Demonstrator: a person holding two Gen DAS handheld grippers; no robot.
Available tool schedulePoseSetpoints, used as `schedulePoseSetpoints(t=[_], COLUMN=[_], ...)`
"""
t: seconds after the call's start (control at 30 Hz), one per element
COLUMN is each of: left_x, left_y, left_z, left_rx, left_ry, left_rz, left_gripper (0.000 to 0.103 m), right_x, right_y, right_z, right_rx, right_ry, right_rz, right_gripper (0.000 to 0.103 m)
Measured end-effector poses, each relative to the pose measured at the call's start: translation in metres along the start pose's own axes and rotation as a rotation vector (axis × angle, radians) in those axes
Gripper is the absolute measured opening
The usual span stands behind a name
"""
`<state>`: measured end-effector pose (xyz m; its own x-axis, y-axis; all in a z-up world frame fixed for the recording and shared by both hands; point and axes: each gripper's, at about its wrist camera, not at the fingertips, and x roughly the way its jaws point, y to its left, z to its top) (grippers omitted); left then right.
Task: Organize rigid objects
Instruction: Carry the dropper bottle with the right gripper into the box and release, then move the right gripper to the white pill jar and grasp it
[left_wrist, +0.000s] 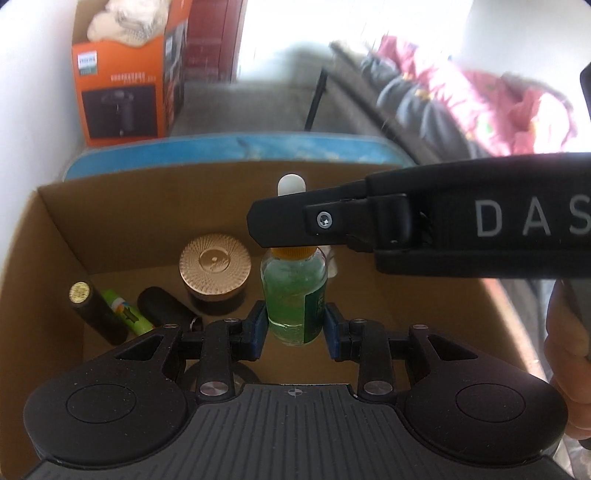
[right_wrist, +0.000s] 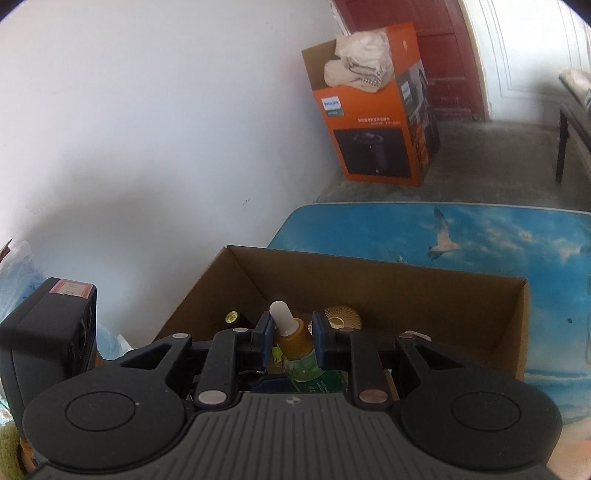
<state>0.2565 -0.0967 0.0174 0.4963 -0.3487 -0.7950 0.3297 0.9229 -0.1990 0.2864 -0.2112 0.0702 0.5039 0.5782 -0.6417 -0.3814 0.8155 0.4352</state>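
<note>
A small glass dropper bottle (left_wrist: 288, 284) of green liquid, with an amber collar and a white rubber bulb (left_wrist: 291, 186), hangs upright over an open cardboard box (left_wrist: 55, 229). My left gripper (left_wrist: 295, 321) is shut on its lower body, blue pads (left_wrist: 258, 325) pressing both sides. My right gripper (left_wrist: 258, 221) reaches in from the right across the collar. In the right wrist view the right gripper (right_wrist: 293, 336) is shut on the amber collar of the bottle (right_wrist: 299, 365), just below the bulb (right_wrist: 279, 314).
In the box lie a gold-lidded jar (left_wrist: 214, 262), a black tube (left_wrist: 96, 314), a green tube (left_wrist: 125, 312) and a black fob (left_wrist: 162, 306). The box (right_wrist: 480, 302) sits on a blue sky-print table (right_wrist: 443, 236). An orange carton (right_wrist: 373, 122) stands by the wall. A sofa (left_wrist: 480, 99) is at right.
</note>
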Motion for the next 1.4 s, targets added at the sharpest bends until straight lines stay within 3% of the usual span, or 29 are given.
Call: schedulePoseSetpoints(t=[0.13,0.33,0.63,0.7,0.77,0.93,0.97,1.07,1.13,1.23,1.27,1.4], left_x=[0.012,0.029,0.025,0.021,0.015,-0.021,-0.033,-0.067,-0.093,-0.121,-0.127,-0.149], left_y=[0.006,0.012,0.015,0.015,0.015,0.005,0.003,-0.009,-0.015,-0.025,-0.028,-0.032], left_z=[0.007,0.009,0.006,0.004,0.003,-0.005,-0.009,-0.024,-0.042,-0.07,-0.08,-0.119], left_rx=[-0.032,-0.042,-0.053,-0.046,-0.035,-0.007,-0.002,0.014,0.023,0.034,0.035,0.019], left_ry=[0.089,0.162,0.166,0.146,0.112,-0.017,-0.047,-0.157,-0.232,-0.317,-0.336,-0.404], left_rz=[-0.01,0.002,-0.011,-0.009,0.0,0.024,0.016,-0.007,-0.027,-0.038,-0.036,-0.026], left_gripper=[0.031,0.031,0.037,0.045,0.064,0.077,0.08,0.09,0.097,0.1,0.101,0.102], right_x=[0.018,0.031,0.035,0.029,0.018,-0.028,-0.041,-0.081,-0.109,-0.145,-0.154,-0.176], right_y=[-0.017,-0.024,-0.017,-0.016,-0.014,-0.006,-0.002,0.012,0.024,0.041,0.046,0.068], right_z=[0.001,0.0,-0.007,-0.007,-0.007,-0.014,-0.017,-0.031,-0.043,-0.063,-0.07,-0.099], right_rx=[0.049,0.054,0.025,0.025,0.025,0.024,0.019,-0.011,-0.045,-0.082,-0.093,-0.151], right_ry=[0.048,0.095,0.121,0.105,0.074,-0.034,-0.06,-0.165,-0.235,-0.321,-0.35,-0.382], right_rz=[0.015,0.01,-0.011,-0.003,0.008,0.025,0.026,0.024,0.014,-0.014,-0.025,-0.107], right_gripper=[0.024,0.024,0.024,0.024,0.025,0.027,0.03,0.062,0.069,0.09,0.103,0.103])
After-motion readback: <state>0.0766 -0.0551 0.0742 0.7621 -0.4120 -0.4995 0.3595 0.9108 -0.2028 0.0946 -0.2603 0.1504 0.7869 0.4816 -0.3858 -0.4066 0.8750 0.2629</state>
